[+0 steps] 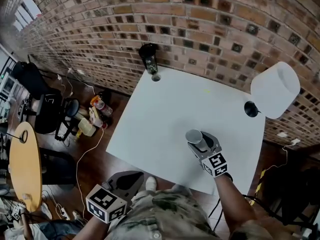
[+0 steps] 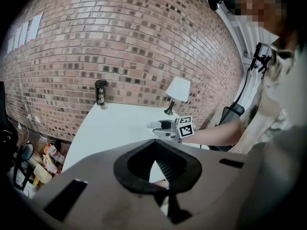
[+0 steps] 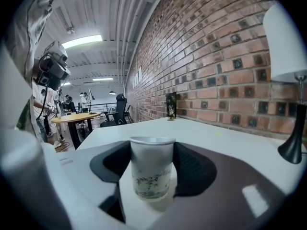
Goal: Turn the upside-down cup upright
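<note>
A pale paper cup with a dark leafy print stands upright, mouth up, on the white table. My right gripper is shut on it, one dark pad against each side. From the head view the cup sits near the table's front right, in front of the right gripper. My left gripper hangs off the table's front edge over the floor, shut and holding nothing. In the left gripper view its jaws meet, and the cup shows beyond them.
A white-shaded lamp on a black base stands at the table's right. A dark can sits at the far corner by the brick wall. Bottles, cables and a round wooden table occupy the floor at left.
</note>
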`<state>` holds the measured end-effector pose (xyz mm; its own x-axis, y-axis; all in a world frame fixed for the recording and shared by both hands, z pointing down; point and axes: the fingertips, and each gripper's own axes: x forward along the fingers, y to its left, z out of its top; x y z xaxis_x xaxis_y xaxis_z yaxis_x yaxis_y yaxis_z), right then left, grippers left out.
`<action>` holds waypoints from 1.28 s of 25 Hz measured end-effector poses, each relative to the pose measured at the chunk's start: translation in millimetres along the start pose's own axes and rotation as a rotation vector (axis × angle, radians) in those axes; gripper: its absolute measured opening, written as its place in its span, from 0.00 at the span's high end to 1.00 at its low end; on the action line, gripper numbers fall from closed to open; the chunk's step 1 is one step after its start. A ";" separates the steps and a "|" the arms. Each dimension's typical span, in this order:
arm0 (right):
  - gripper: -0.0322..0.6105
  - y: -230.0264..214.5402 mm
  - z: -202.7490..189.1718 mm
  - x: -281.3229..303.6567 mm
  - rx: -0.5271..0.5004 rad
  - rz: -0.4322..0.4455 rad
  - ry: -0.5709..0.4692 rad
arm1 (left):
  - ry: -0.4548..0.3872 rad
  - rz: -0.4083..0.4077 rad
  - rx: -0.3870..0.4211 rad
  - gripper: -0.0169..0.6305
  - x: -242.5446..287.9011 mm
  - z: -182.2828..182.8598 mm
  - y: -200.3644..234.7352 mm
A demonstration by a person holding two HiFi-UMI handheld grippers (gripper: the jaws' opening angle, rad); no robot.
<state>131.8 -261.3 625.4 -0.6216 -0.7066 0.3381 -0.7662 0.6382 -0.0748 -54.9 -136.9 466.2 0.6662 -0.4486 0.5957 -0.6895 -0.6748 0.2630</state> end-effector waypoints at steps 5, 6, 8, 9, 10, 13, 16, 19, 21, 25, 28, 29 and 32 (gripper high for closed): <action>0.52 -1.6 -6.0 -10.8 0.004 -0.002 -0.018 | 0.004 0.003 0.000 0.96 13.4 2.5 -10.7; 0.52 -0.9 -7.5 -13.2 -0.004 -0.003 -0.015 | 0.006 0.000 0.003 0.96 15.6 3.1 -13.9; 0.51 1.1 -10.1 -17.1 -0.020 -0.005 -0.010 | 0.015 -0.005 0.012 0.96 20.1 3.4 -20.9; 0.51 1.8 -11.6 -18.7 -0.025 -0.006 -0.007 | 0.022 -0.007 0.019 0.96 22.3 3.0 -24.6; 0.51 2.1 -13.1 -20.1 -0.028 -0.006 -0.004 | 0.029 -0.008 0.028 0.96 24.2 2.5 -28.5; 0.51 2.5 -16.8 -23.1 -0.053 0.002 0.015 | 0.041 -0.010 0.045 0.96 27.3 0.7 -39.4; 0.51 2.1 -19.8 -25.9 -0.062 0.003 0.026 | 0.050 -0.002 0.042 0.96 27.4 -3.4 -47.3; 0.50 2.1 -22.2 -28.6 -0.071 -0.001 0.039 | 0.054 0.013 0.024 0.96 25.2 -9.1 -51.9; 0.50 1.4 -22.1 -29.3 -0.078 -0.003 0.043 | 0.057 0.022 0.008 0.96 23.0 -14.4 -54.5; 0.49 -4.9 -21.9 -31.9 -0.053 -0.026 0.037 | 0.059 0.035 -0.019 0.96 15.1 -25.2 -62.0; 0.41 -10.7 -24.8 -36.5 -0.012 -0.054 0.046 | 0.056 0.045 -0.021 0.96 4.2 -34.0 -62.6; 0.40 -10.0 -26.3 -39.2 -0.011 -0.058 0.052 | 0.053 0.049 -0.023 0.96 -0.2 -38.0 -62.5; 0.36 -5.8 -24.0 -53.5 -0.020 -0.075 0.070 | 0.031 0.052 -0.029 0.96 -16.5 -46.5 -64.3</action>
<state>173.4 -219.8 630.2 -0.5490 -0.7300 0.4070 -0.8065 0.5905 -0.0285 -34.8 -58.8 474.7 0.6201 -0.4639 0.6327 -0.7316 -0.6332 0.2528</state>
